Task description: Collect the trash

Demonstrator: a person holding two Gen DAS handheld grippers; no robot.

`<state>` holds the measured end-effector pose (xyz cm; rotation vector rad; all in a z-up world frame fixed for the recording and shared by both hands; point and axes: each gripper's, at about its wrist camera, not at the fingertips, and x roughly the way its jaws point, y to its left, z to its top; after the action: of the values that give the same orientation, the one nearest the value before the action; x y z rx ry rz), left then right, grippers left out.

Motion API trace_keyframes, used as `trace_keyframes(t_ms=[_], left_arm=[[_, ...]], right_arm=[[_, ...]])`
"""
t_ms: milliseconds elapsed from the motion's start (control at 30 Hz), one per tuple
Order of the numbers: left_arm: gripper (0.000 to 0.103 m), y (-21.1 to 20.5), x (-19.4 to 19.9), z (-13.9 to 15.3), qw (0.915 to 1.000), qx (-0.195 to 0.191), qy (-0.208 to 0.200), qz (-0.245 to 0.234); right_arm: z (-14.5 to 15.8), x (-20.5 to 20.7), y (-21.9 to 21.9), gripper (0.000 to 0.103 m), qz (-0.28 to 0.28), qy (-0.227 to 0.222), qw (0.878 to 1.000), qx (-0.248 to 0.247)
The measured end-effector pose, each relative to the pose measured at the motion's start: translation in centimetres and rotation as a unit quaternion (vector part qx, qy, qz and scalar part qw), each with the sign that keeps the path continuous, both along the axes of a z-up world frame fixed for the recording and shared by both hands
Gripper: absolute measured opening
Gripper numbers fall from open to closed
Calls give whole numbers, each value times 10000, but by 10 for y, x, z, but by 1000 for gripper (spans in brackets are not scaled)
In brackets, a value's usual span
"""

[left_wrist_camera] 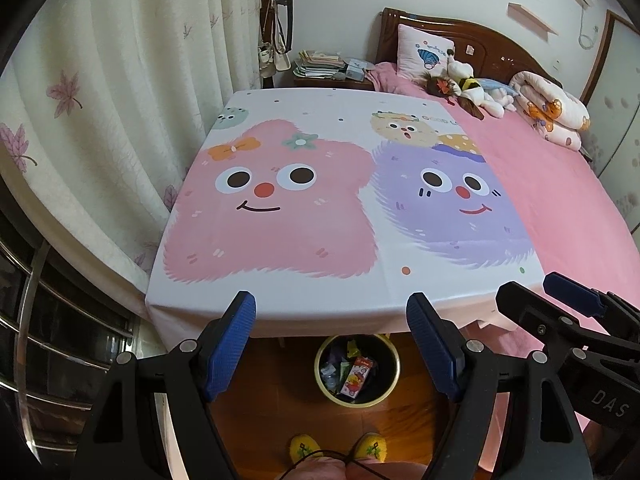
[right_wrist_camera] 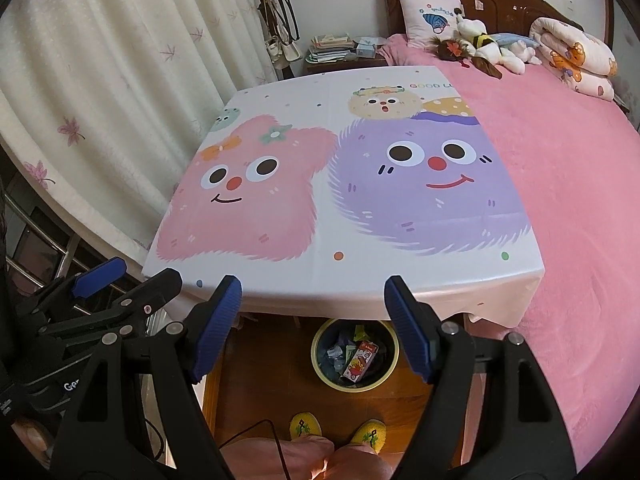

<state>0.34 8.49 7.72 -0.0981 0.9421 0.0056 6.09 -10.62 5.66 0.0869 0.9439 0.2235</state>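
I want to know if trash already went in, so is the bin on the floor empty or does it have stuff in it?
Not empty. The bin stands upright under the table edge holding wrappers and a small red carton. How full it is, cannot tell.

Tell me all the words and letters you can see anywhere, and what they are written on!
"DAS" - on the black body of the right gripper, seen from the left wrist view.
"GOOD LU" - on the cartoon tablecloth, cut off by the pink blanket.
Pillow: curved writing, too blurred to read.
Red carton in the trash bin: print too small to read.
Left gripper body: white logo, partly hidden, unreadable.
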Motion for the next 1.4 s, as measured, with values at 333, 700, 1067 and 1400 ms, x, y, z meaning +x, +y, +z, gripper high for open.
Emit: trace_keyframes(t_ms=[333, 700, 1067, 1400], left_arm=[[79, -5, 1, -2, 10000, 37, 21, -40], [79, -6, 3, -3, 10000, 58, 29, -61], [79, -9, 4, -4, 10000, 69, 30, -61], [79, -9, 5, -4, 9999, 73, 36, -77]], right_arm=[[-3, 0, -5, 72, -11, 16, 10000, 15], [-8, 1, -9, 72, -31, 61, 10000, 45], [-9, 2, -10, 72, -33, 80, 9999, 59], [-10, 2, -9, 72, -40, 79, 9999, 62]])
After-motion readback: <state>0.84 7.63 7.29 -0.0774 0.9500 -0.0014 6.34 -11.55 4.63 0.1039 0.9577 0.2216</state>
